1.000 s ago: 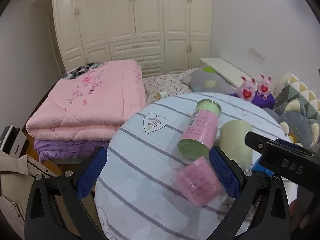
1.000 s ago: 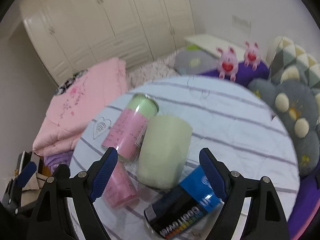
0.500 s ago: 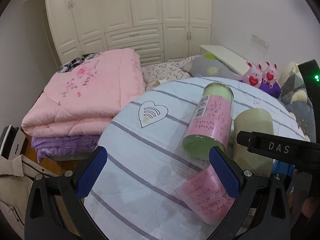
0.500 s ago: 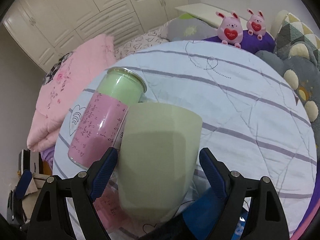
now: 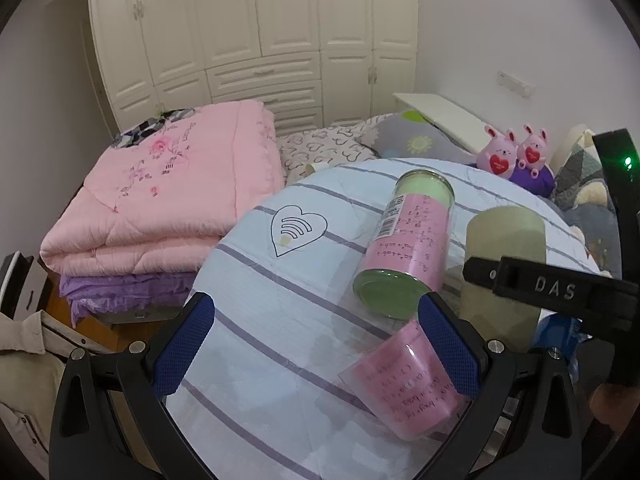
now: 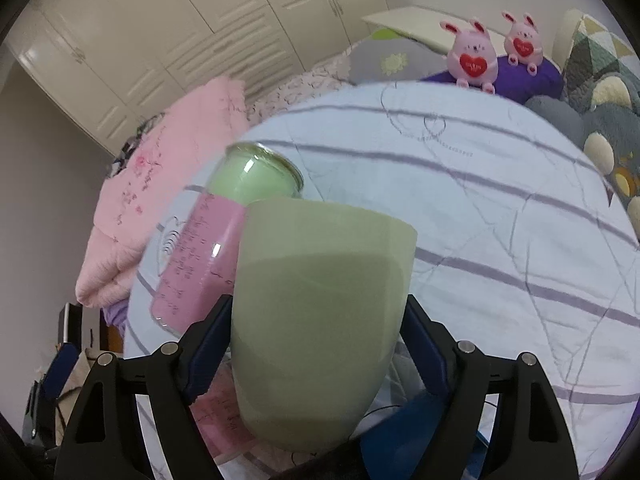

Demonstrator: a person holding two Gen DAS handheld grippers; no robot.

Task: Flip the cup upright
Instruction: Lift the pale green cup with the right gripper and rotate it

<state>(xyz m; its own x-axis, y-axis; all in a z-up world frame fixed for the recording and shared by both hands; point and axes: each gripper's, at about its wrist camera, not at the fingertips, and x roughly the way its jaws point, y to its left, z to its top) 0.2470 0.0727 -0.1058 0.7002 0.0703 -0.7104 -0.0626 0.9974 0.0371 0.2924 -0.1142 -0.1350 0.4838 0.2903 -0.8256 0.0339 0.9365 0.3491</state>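
Bedroom; cream wardrobe [image 5: 260, 32] filling the back wall.
Round tabletop [image 5: 280, 300] under a pale blue, purple-striped cloth, bed behind it.
Folded pink quilt [image 5: 168, 200] on a purple one, left of the tabletop.
Grey cushions [image 6: 600, 128] along the right edge; two pink plush rabbits [image 6: 472, 56] at the far side.
Tall pink-labelled canister [image 5: 408, 240] with green ends, lying on its side, touching the cup's left flank.
Pale green cup [image 6: 316, 320], the task's thing: on the tabletop near the front edge, long axis running away from the right camera; which end is the mouth not clear.
Right tongs [image 6: 316, 344]: blue pads flush on both sides of the cup's lower body, pinching it. Nearer by far than the left.
Left tongs [image 5: 316, 344]: spread wide, holding nothing, well left of the cup; small pink tumbler [image 5: 408, 384] lying just inside the right pad.
Blue packet [image 6: 400, 432] beneath the cup, mostly hidden.
Likely next: lift clear of the canister, then rotate about the wrist.
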